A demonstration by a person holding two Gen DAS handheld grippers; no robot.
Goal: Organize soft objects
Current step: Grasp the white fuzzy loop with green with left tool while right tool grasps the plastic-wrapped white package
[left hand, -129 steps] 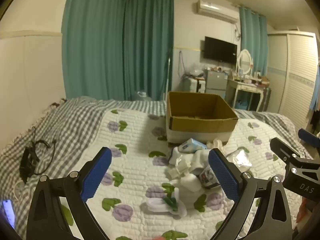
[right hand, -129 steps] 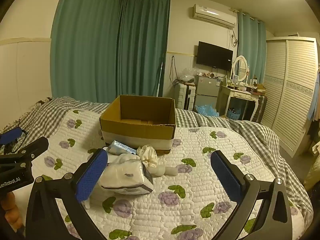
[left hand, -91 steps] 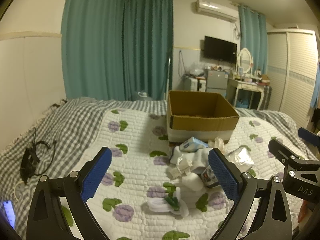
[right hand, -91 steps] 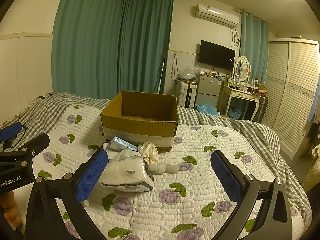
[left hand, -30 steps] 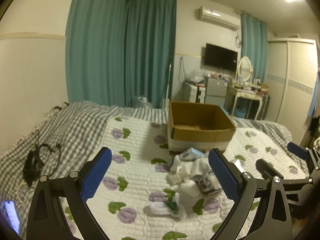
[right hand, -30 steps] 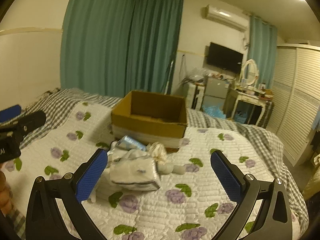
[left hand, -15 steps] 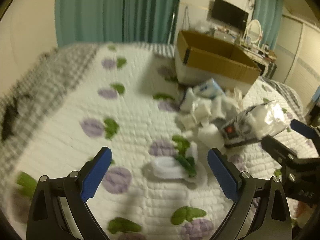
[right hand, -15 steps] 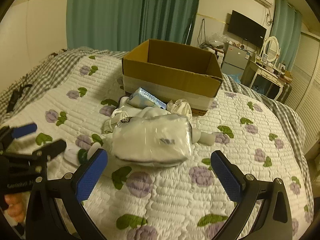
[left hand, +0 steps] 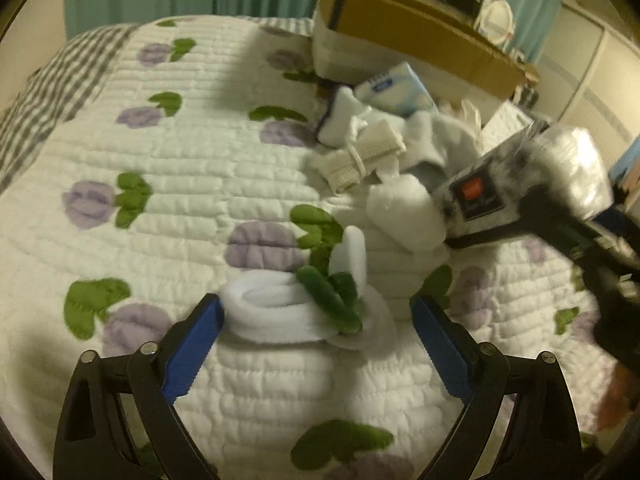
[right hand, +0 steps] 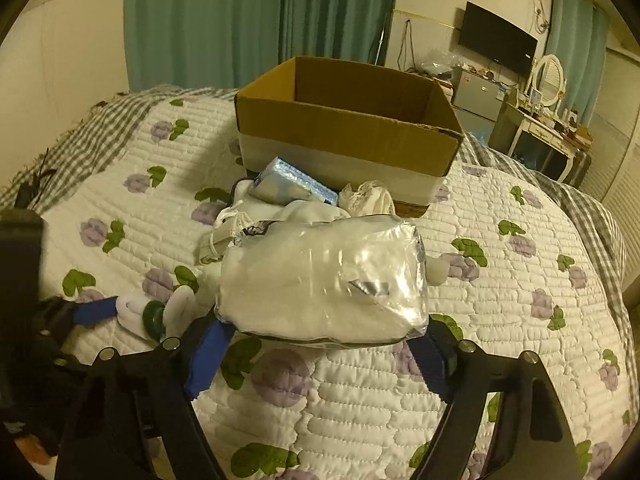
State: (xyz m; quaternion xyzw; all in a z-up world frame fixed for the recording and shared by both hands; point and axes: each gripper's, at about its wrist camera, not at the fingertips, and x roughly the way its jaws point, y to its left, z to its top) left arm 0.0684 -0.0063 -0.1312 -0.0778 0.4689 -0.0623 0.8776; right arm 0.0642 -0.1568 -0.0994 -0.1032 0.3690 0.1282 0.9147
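Closing jaws around white-and-green sock bundle [left hand: 304, 312]

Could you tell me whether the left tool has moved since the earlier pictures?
Yes. The left tool has come down and tipped toward the quilt; its closing jaws now flank the rolled white sock, and the cardboard box sits higher in its view.

Dim warm yellowish indoor light, left wrist view smeared by motion blur, right wrist view sharper, glare on the plastic-wrapped bundle [right hand: 324, 276], soft shadows on the quilt [left hand: 168, 168], fisheye bending and dark vignette at edges, light source perhaps overhead.
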